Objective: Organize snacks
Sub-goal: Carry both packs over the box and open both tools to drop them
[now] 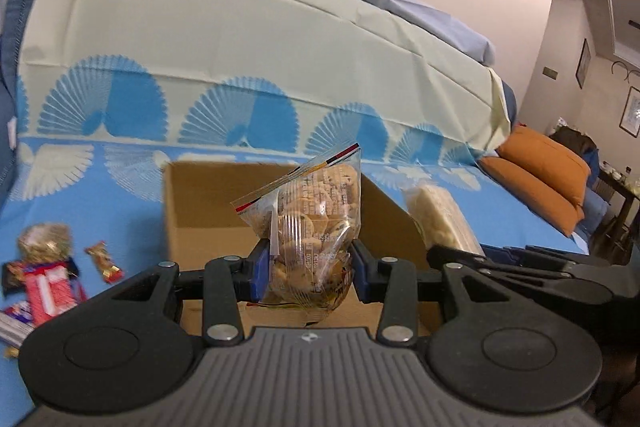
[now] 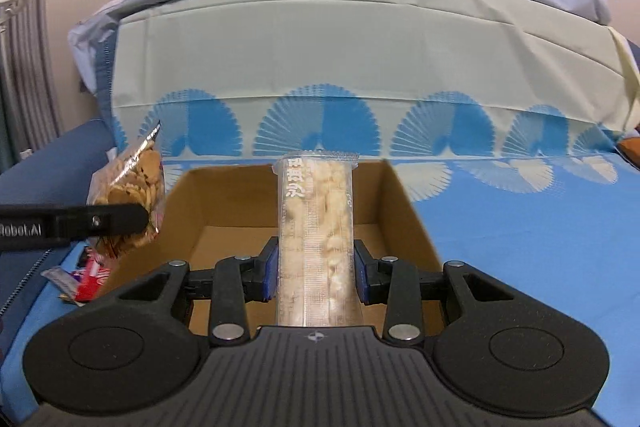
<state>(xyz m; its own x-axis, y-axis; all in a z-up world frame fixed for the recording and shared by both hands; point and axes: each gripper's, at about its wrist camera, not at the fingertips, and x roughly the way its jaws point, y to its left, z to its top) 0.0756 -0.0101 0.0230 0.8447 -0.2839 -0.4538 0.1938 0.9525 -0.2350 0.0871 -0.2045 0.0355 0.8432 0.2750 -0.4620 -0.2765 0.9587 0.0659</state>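
You had both tongs clamped, left tongs (image 1: 308,267) on the cookie bag (image 1: 312,223) and right tongs (image 2: 316,269) on the long puffed-snack pack (image 2: 316,227), both held over the open cardboard box (image 2: 404,211) just ahead on the bed (image 2: 520,247).

Glossy clear plastic cookie bag (image 1: 312,223), matt brown cardboard box (image 2: 392,195), cloth bedspread (image 2: 540,239)

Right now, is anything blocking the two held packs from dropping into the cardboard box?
Nothing visible. The box is open-topped with a bare floor; the biscuit bag and the long pale snack pack are held at it.
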